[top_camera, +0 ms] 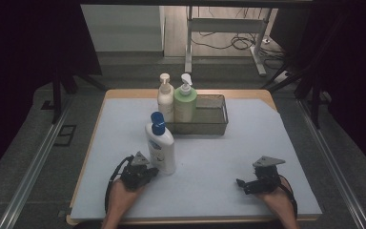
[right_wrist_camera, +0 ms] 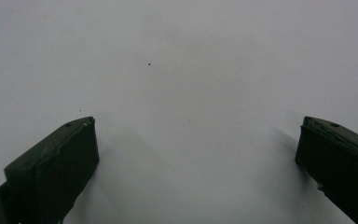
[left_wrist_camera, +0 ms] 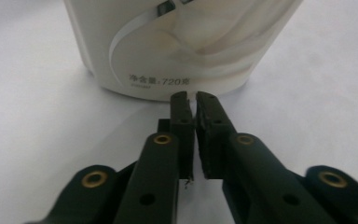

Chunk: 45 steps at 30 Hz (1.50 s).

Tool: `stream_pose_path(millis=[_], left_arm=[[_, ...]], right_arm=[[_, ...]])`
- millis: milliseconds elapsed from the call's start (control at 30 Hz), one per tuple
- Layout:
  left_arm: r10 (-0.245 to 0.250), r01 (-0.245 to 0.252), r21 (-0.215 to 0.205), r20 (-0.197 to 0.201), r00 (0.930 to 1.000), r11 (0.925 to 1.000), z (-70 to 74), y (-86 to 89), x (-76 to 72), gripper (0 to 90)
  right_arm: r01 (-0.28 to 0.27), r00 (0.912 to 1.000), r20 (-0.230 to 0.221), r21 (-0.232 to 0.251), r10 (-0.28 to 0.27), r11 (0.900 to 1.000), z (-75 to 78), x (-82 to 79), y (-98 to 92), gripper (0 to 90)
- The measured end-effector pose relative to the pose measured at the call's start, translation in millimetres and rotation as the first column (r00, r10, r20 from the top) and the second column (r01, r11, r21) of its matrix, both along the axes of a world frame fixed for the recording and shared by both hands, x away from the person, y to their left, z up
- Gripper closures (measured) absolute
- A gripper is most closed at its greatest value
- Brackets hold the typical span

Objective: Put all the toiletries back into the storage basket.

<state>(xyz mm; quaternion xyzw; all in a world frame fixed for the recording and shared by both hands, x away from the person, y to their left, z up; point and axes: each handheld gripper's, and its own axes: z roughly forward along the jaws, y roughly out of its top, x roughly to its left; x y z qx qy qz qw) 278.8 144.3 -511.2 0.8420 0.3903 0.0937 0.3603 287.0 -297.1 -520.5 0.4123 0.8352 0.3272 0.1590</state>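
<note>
- While upright on the table [top_camera: 228,157], white bottle [top_camera: 161,145] stands just ahead of left gripper [left_wrist_camera: 192,95]; jaws nearly clenched, grasping nothing.
- Right gripper [right_wrist_camera: 196,140], well apart from bottle: jaws released, wide.

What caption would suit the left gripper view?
Left gripper, jaws nearly shut, tips at the base of a white bottle on the table.
</note>
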Motion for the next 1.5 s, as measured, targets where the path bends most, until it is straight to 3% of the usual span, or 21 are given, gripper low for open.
stream_pose_path(millis=[167,233,400,600,867,933,1033,1167,1500], left_arm=[[0.023,-0.023,-0.012,0.016,0.9996,0.9997,3.9,8.4,-4.9,67.7],[0.059,-0.058,-0.02,0.026,0.9979,0.9981,6.5,16.8,-9.6,59.2],[0.095,-0.095,-0.023,0.028,0.995,0.9952,7.5,29.1,-15.2,36.2],[0.138,-0.139,0.032,0.042,0.9895,0.9897,1.9,37.4,-26.0,13.9],[0.161,-0.162,0.014,0.04,0.9861,0.9867,-5.5,46.4,-25.6,12.2],[0.162,-0.163,0.047,0.033,0.9863,0.9855,-9.8,47.8,-25.5,12.2],[0.166,-0.168,0.042,0.041,0.9853,0.9849,-10.9,47.9,-26.1,12.2],[0.157,-0.161,0.077,0.059,0.9858,0.9839,-11.9,44.8,-27.2,12.0],[0.16,-0.164,0.071,0.06,0.9853,0.9839,-12.3,44.9,-27.3,11.9]], right_arm=[[0.008,0.9999,-0.006,-0.001,-0.008,1.0,0.6,0.1,0.8,0.0],[0.007,0.9999,-0.009,-0.006,-0.007,1.0,1.0,0.2,1.1,0.0],[0.009,0.9999,-0.009,-0.01,-0.009,1.0,1.6,-0.4,1.3,0.0],[0.005,1.0,-0.008,0.007,-0.005,1.0,5.6,-2.3,-0.8,0.0],[-0.018,0.9994,0.032,0.054,0.016,0.998,20.2,-7.2,1.5,0.0],[-0.026,0.999,0.038,0.057,0.024,0.998,24.0,-8.4,3.9,0.0],[-0.044,0.9981,0.046,0.067,0.041,0.997,30.4,-9.6,8.3,0.0],[-0.076,0.9956,0.062,0.081,0.071,0.994,39.7,-11.6,15.3,0.0],[-0.131,0.9886,0.087,0.097,0.123,0.987,53.4,-9.4,33.4,0.0]])
